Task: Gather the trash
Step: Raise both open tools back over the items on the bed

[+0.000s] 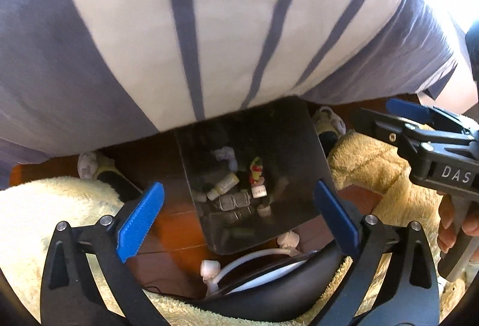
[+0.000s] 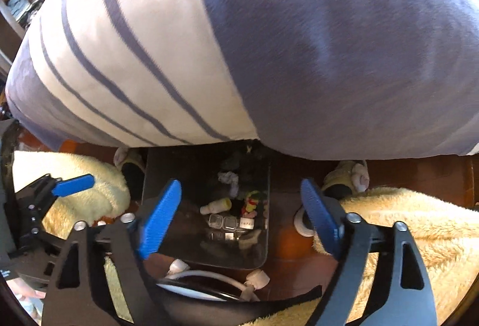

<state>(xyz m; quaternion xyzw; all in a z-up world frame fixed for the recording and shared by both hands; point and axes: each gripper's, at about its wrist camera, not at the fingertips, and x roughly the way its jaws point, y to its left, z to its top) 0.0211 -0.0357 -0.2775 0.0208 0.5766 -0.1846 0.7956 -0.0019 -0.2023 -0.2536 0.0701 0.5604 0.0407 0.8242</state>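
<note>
A dark see-through bin stands on the wooden floor below both grippers. Inside lie a small yellowish bottle, a crumpled tissue, a colourful wrapper and a clear blister tray. My left gripper hangs open above the bin, its blue pads wide apart and gripping nothing. My right gripper is open over the same bin, also with nothing held. The right gripper also shows from the side, a hand on its handle.
A large white-and-purple striped cushion overhangs the bin's far side. Fuzzy yellow legs with slippers flank the bin. A white cable with plugs lies on the floor at the near side.
</note>
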